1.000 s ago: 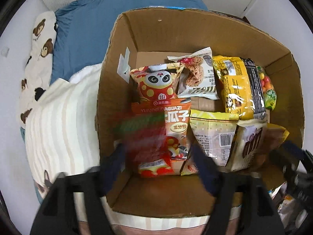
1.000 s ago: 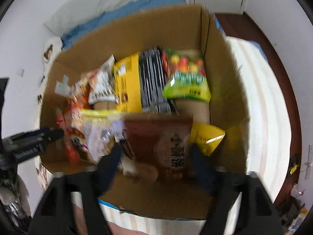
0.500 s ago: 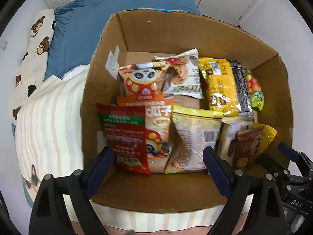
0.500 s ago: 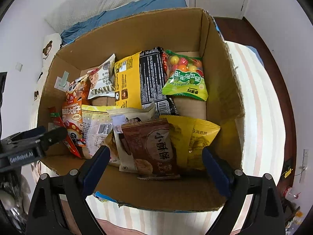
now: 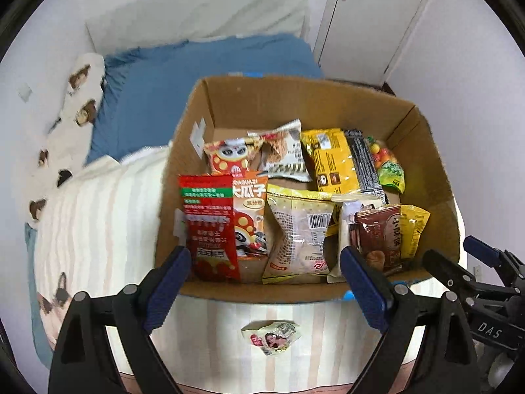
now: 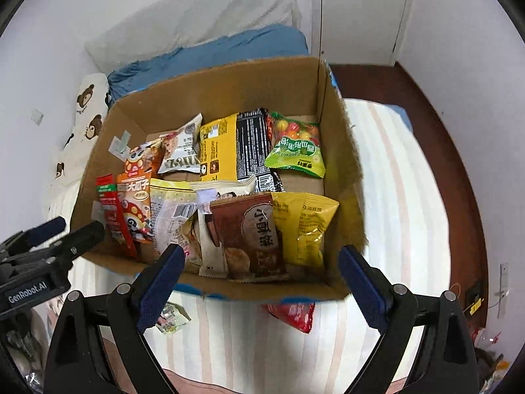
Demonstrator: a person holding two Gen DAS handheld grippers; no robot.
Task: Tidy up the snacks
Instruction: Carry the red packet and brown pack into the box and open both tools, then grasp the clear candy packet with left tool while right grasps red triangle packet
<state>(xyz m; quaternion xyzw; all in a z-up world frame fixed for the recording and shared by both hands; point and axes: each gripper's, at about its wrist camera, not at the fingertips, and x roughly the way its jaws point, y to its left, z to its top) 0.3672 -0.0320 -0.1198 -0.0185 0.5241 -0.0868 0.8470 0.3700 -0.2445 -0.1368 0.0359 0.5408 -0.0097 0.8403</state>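
Upright, the red packet (image 5: 210, 226) leans lengthwise in the box (image 5: 305, 98).

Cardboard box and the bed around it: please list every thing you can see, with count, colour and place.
cardboard box: 1, brown, on striped bedding
snack packets in box: about ten, red, orange, yellow, brown, green, in two rows
small packet: 1, white-pink, on bedding before box
red packet: 1, partly under box's near edge
blue blanket: 1, behind box
bear pillow: 1, white, by wall
left gripper: black-blue, open, empty
right gripper: black-blue, open, empty
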